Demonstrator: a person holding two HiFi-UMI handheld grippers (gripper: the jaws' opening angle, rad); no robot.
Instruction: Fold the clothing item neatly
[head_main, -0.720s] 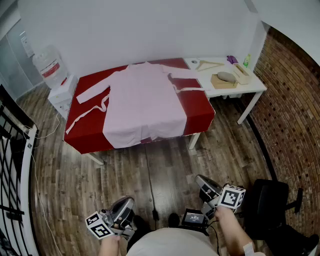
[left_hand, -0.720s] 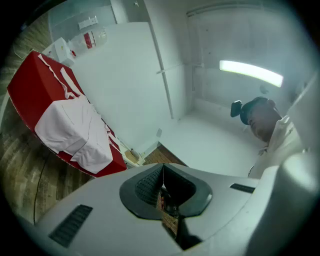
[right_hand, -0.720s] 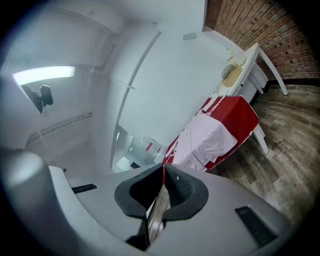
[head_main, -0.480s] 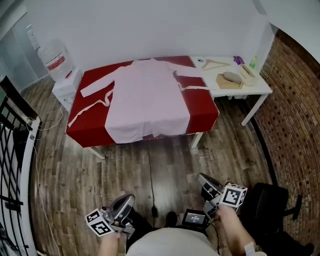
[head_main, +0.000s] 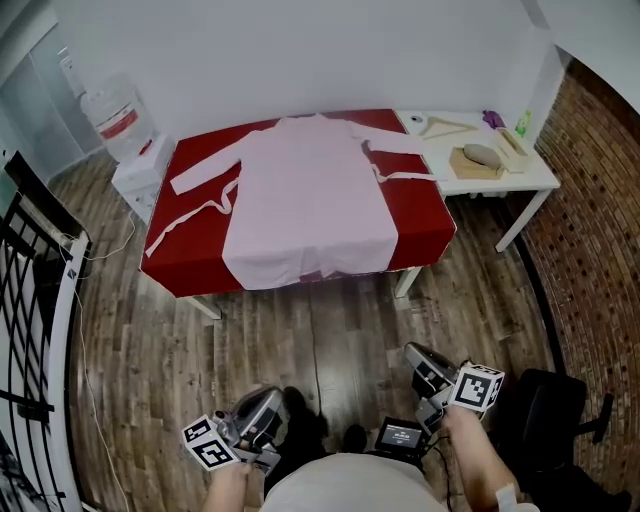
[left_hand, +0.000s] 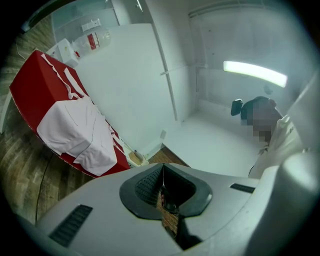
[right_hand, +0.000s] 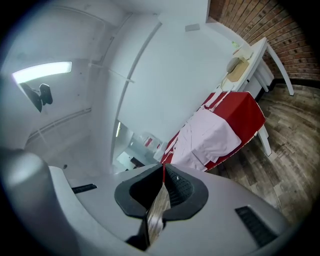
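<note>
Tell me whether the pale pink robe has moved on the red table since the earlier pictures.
No. The pale pink robe lies as before on the red table, hem hanging over its front edge. Only the head view shifted.

Dark plank floor (head_main: 330, 330) fills the foreground. A plain white wall (head_main: 300, 60) stands behind, and a brick wall (head_main: 600, 230) curves down the right. In the centre is a red-covered table (head_main: 420, 230), with a small white table (head_main: 520, 180) just beside its right end. A water bottle (head_main: 108, 115) stands far left. There's a black metal rack (head_main: 30, 330) at the left edge and a black chair (head_main: 555, 410) at lower right. A strip light (left_hand: 255, 73) glows overhead.
</note>
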